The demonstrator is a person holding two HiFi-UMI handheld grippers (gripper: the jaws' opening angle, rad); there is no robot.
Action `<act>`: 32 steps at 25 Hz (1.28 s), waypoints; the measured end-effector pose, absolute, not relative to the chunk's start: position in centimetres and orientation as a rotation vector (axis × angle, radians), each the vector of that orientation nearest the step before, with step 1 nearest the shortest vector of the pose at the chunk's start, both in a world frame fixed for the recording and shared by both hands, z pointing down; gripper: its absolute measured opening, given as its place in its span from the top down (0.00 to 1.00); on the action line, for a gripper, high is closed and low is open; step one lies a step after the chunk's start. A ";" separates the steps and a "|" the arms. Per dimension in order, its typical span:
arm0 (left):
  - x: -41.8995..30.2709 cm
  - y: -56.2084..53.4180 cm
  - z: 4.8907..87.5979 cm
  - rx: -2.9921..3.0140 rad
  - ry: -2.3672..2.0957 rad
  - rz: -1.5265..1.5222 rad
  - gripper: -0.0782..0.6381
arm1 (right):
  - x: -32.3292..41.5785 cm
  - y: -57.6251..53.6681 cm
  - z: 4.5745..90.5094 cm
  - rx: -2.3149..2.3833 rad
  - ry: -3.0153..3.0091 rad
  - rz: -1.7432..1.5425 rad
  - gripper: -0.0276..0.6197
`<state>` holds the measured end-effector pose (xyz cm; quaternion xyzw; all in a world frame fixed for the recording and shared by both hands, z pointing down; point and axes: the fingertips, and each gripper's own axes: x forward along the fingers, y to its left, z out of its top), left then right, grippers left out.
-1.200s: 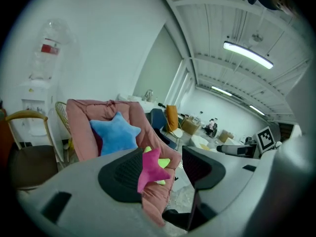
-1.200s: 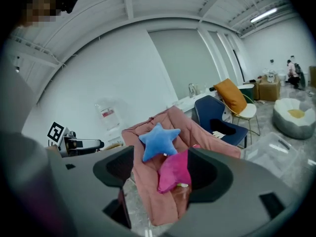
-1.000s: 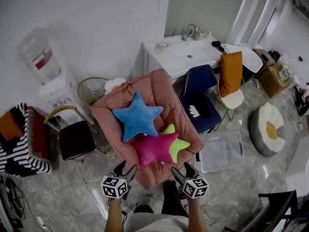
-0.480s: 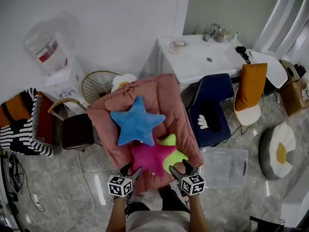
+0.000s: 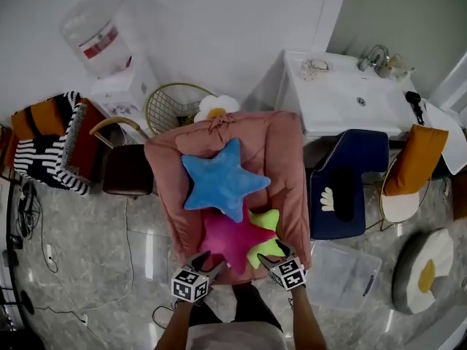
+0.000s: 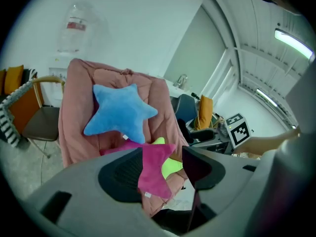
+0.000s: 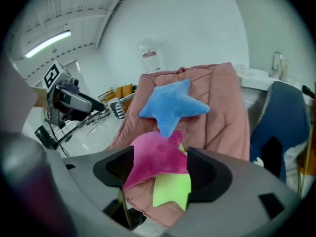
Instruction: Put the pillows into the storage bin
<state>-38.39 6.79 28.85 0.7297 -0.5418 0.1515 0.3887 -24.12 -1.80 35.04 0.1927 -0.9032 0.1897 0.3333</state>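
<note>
Three star pillows lie on a pink quilted lounge chair point(image 5: 286, 159). The blue one point(image 5: 222, 184) is highest, the magenta one point(image 5: 228, 240) lies below it, and the lime green one point(image 5: 267, 244) is partly under the magenta. My left gripper point(image 5: 208, 262) is open at the chair's front edge, just short of the magenta pillow point(image 6: 153, 174). My right gripper point(image 5: 271, 254) is open too, its tips beside the green pillow point(image 7: 173, 191). Neither holds anything. The clear storage bin point(image 5: 343, 275) stands on the floor right of the chair.
A navy chair point(image 5: 346, 184) stands right of the lounge chair, with an orange cushion point(image 5: 417, 159) on a seat beyond it. A white sink counter point(image 5: 350, 100), a wire basket point(image 5: 171, 108), a brown stool point(image 5: 128, 170) and a water dispenser point(image 5: 109, 49) ring the back.
Both grippers have come forward to the chair's front edge, closer to the magenta and green pillows. The head view has swung left. The jaws stay as wide as before.
</note>
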 end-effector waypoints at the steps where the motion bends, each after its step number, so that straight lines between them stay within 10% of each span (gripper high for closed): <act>1: -38.1 6.8 29.5 1.832 -1.385 0.352 0.56 | -24.8 -1.8 35.5 0.416 -2.383 0.457 0.45; 21: -34.1 9.9 47.2 1.410 -1.638 -0.050 0.36 | -30.0 -3.9 51.4 -0.245 -2.149 0.171 0.16; 32: -33.3 8.4 52.4 1.303 -1.819 0.025 0.33 | -31.1 -1.5 52.9 -0.164 -2.217 0.245 0.27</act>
